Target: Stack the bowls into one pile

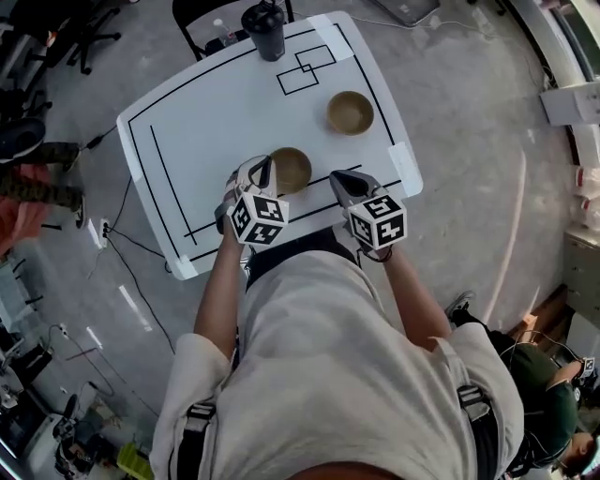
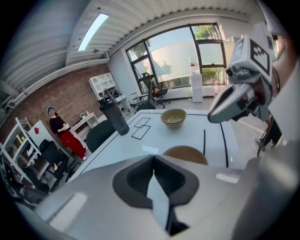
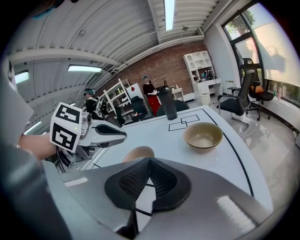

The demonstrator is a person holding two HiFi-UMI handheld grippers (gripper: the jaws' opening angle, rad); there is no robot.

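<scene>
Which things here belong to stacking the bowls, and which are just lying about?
Part of the job:
- near bowl
- far bowl
- left gripper, shut and empty
- right gripper, shut and empty
- table, where both bowls stand apart

Just lying about:
- black tumbler at the table's far edge
- chair behind it

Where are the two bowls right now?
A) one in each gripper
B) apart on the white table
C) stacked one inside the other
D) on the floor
B: the near bowl and the far bowl sit separately on the table, with bare surface between them.
</scene>
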